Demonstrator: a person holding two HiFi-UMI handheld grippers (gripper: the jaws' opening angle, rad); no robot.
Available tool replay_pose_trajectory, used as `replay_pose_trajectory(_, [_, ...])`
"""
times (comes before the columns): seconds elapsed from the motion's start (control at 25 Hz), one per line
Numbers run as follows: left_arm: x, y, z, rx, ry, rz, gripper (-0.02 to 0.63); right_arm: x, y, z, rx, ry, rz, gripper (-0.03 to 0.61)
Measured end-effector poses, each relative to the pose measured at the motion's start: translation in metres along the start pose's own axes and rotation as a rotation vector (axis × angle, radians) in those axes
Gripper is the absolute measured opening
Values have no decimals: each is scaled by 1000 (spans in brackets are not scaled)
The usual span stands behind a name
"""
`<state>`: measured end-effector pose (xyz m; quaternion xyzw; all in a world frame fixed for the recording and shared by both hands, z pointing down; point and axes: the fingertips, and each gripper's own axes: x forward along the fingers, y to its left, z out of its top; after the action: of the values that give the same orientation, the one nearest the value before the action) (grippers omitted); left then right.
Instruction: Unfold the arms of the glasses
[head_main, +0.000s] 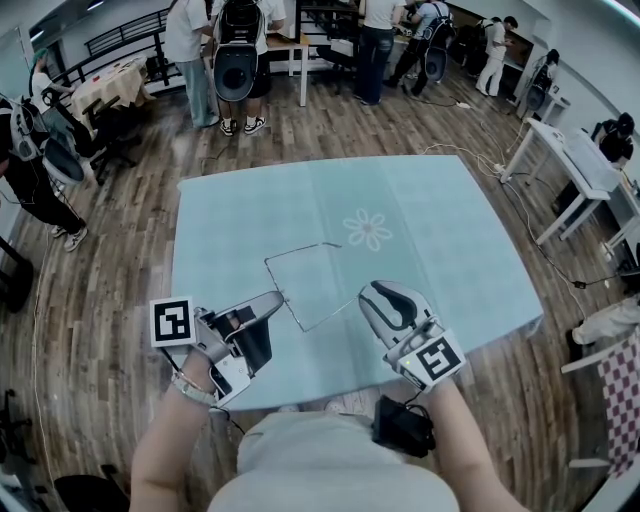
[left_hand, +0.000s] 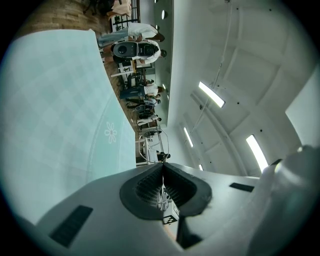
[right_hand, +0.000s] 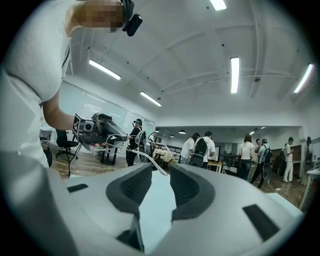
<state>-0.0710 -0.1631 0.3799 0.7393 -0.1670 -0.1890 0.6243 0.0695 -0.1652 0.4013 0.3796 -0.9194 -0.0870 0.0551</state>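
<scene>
Thin wire-framed glasses are over the light blue tablecloth, both arms swung out from the front. My left gripper is shut on the glasses' front; in the left gripper view its pads meet and the wire rims stick out past their tips. My right gripper is open at the free end of the near arm. In the right gripper view that arm runs from the gap between the jaws toward the left gripper; the pads do not press on it.
The cloth has a flower print beyond the glasses. Several people stand on the wooden floor past the table's far edge. White desks line the right side and a checked chair stands near my right elbow.
</scene>
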Motion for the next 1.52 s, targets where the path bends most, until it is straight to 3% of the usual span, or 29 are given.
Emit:
replay_pose_trajectory(0.52, [3, 6, 1, -2, -69, -29, 11, -9, 0, 7, 25, -3, -37, 118])
replay_pose_trajectory(0.96, [6, 21, 7, 51, -200, -24, 11, -11, -5, 0, 79, 61, -119, 120])
replay_pose_trajectory(1.2, [13, 32, 2, 62, -245, -22, 11, -14, -4, -5, 93, 78, -155, 100])
replay_pose_trajectory(1.4, [16, 30, 7, 93, -281, -17, 11, -14, -9, 1, 151, 53, -214, 24])
replay_pose_trajectory(1.52, [20, 25, 9, 106, -305, -28, 11, -14, -14, 3, 173, 58, -250, 12])
